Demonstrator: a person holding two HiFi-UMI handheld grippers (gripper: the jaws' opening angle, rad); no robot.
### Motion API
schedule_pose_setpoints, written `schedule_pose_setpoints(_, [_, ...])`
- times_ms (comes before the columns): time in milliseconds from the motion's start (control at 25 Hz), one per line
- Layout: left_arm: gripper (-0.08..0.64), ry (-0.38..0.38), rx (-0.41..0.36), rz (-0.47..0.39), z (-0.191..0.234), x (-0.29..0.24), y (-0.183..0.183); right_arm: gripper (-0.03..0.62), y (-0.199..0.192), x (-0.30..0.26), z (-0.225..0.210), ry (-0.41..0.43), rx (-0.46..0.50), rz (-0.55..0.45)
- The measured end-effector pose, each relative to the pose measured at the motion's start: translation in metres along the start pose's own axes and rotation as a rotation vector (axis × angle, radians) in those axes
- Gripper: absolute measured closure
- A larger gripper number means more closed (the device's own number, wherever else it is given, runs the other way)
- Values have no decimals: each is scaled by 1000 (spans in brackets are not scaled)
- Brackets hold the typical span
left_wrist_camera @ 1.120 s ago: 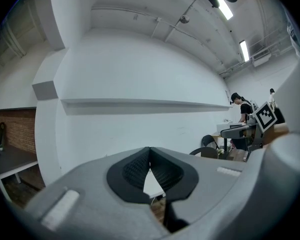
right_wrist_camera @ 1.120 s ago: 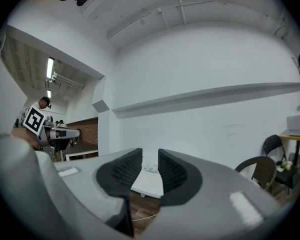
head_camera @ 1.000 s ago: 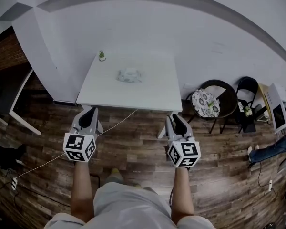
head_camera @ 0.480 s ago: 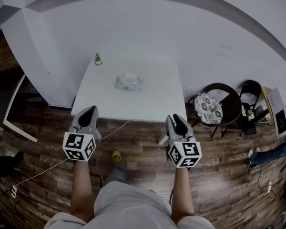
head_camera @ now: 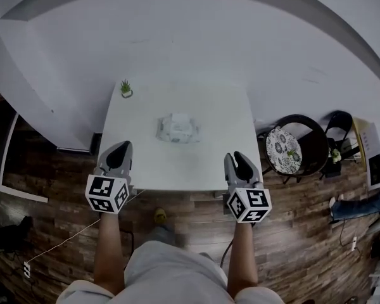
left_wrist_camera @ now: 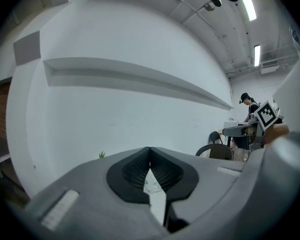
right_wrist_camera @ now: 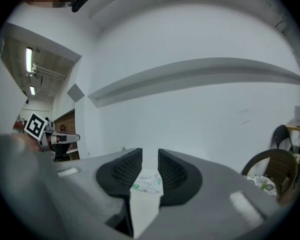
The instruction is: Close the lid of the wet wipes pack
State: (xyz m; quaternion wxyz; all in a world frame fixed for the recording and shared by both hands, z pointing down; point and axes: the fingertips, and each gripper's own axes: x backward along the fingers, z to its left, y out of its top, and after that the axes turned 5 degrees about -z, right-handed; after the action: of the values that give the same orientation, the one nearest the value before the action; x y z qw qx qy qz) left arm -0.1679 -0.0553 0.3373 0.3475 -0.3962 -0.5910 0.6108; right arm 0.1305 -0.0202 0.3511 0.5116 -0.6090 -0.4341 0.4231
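**Pack Position Relative to the Two Grippers**

The white table [head_camera: 209,160] carries the task object. The wet wipes pack [head_camera: 177,129] lies near the middle of the tabletop, well clear of all four edges. Its long axis runs side to side, parallel to the near edge. A pale raised part shows on the far side of the pack; this is judged to be the open lid, but the detail is too small to confirm.

Both grippers hang at the near edge, pointing toward the far edge. The left gripper [head_camera: 119,147] sits by the near-left corner. Its jaws are closed tip to tip and hold nothing. The right gripper [head_camera: 237,157] sits toward the near-right corner. Its jaws stand apart and are empty; the pack shows through the gap, far ahead.

The pack lies ahead of and between the two grippers, roughly equally far from each. Neither arm is clearly nearer.

A small potted plant [head_camera: 125,88] stands at the far-left corner, well apart from the pack.

Labels: the pack carries green print, too small to read. The gripper cubes bear black-and-white square markers only.
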Motion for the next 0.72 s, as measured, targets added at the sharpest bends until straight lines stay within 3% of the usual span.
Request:
schedule_pose_setpoints(240, [557, -39, 21, 11, 51, -57, -4, 488, 0, -66, 4, -40, 0, 30])
schedule_pose_setpoints(720, [557, -59, 42, 23, 83, -110, -8, 488, 1, -129, -5, -12, 30, 94])
